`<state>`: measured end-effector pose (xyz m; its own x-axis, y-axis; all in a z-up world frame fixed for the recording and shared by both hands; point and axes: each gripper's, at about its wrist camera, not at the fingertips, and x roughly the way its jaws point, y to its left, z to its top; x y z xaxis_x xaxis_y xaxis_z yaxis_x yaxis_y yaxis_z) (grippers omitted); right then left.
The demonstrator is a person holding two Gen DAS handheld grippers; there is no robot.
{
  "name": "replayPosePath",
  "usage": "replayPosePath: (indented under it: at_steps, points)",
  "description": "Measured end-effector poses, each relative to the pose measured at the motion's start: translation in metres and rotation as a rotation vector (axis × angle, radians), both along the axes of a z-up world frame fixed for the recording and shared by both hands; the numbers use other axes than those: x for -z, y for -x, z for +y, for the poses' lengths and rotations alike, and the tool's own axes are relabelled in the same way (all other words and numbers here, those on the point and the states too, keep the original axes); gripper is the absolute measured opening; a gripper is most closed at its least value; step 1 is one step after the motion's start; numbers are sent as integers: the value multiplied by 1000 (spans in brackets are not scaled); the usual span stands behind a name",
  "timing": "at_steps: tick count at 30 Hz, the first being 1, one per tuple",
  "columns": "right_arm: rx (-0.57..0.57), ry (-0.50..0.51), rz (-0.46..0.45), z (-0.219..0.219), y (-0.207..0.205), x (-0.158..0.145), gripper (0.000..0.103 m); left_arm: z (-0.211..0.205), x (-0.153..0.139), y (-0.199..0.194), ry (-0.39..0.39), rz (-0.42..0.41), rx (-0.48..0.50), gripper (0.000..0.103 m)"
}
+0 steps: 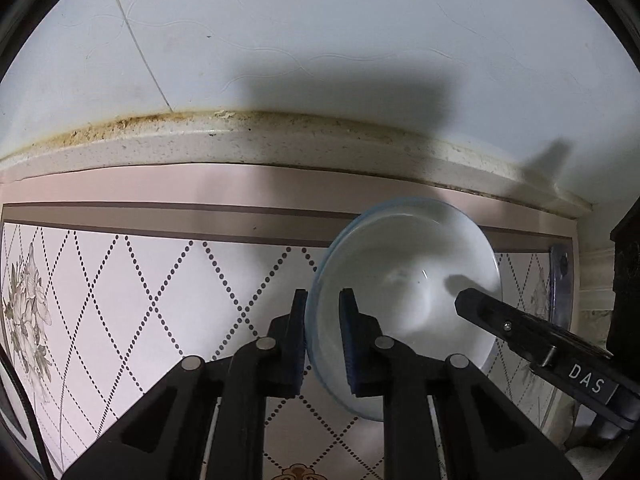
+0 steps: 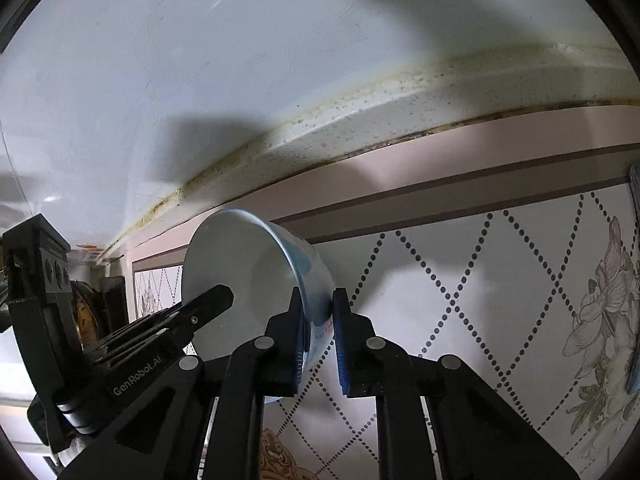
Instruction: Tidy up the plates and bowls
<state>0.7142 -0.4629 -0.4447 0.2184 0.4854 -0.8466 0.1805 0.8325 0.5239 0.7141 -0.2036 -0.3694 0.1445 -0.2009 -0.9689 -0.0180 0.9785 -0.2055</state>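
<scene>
A white bowl (image 1: 408, 280) with a pale blue rim and outside is held tipped on its side above a surface patterned with dotted diamonds (image 1: 160, 300). My left gripper (image 1: 323, 294) is shut on its rim, one pad inside the bowl and one outside. In the right wrist view the same bowl (image 2: 240, 264) has the opposite part of its rim pinched in my right gripper (image 2: 317, 294), also shut on it. One finger (image 1: 480, 308) of the right gripper reaches into the bowl; its other finger is hidden behind the wall. The left gripper's finger (image 2: 212, 302) shows inside the bowl too.
A speckled stone ledge (image 1: 240, 140) with a stained seam runs along the far side of the patterned surface, and a white tiled surface (image 1: 320, 40) lies beyond it. Dark objects stand at the right edge (image 1: 628, 280), and a clear bracket (image 1: 560, 280) is near them.
</scene>
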Motion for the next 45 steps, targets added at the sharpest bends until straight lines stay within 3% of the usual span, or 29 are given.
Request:
replayPosePath:
  at_steps: [9,17,34,40,45]
  points:
    - [-11,17,-1,16,11,-2,14,-12,-9,15,-37,-28,22,13]
    - [-24,15,-24,21,45,-24,14,-13,-38,52,-8,-51,62,13]
    - [41,33,-72,-4,220,-98,14,-49,-105,184,79,-92,242,13]
    - [80,35,-51,-20,288,-107,14,-63,-104,229,108,-63,288,13]
    - [99,39,-16,-29,322,-94,14,-74,-93,251,103,-36,316,13]
